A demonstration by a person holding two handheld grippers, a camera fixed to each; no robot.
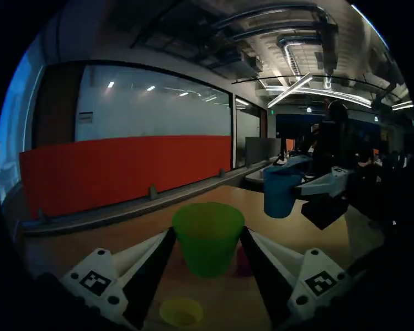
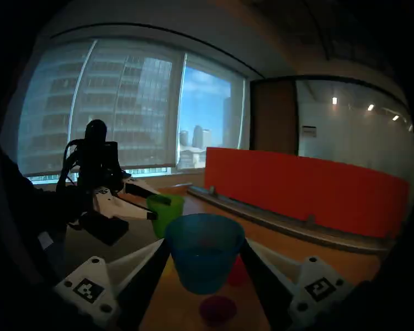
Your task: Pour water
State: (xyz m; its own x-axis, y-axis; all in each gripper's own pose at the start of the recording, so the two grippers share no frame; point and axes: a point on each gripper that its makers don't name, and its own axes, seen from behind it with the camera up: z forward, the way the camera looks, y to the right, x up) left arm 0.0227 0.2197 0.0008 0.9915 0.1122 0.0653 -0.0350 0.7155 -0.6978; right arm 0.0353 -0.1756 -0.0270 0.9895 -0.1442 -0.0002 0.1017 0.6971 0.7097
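Note:
In the left gripper view my left gripper [image 1: 208, 243] is shut on a green cup [image 1: 208, 237], held upright above the wooden table [image 1: 295, 231]. Farther off to the right, the other gripper holds a blue cup [image 1: 279, 190] at about the same height. In the right gripper view my right gripper [image 2: 205, 259] is shut on that blue cup [image 2: 204, 251], which is upright and translucent. Beyond it to the left, the left gripper [image 2: 152, 208] holds the green cup [image 2: 165, 212].
A yellow cup [image 1: 181, 312] stands on the table below the green cup, and a magenta cup [image 2: 217, 309] below the blue one, with a red cup [image 2: 237, 271] beside it. An orange partition [image 1: 124, 171] runs along the table's far side. Large windows [image 2: 124, 110] are behind.

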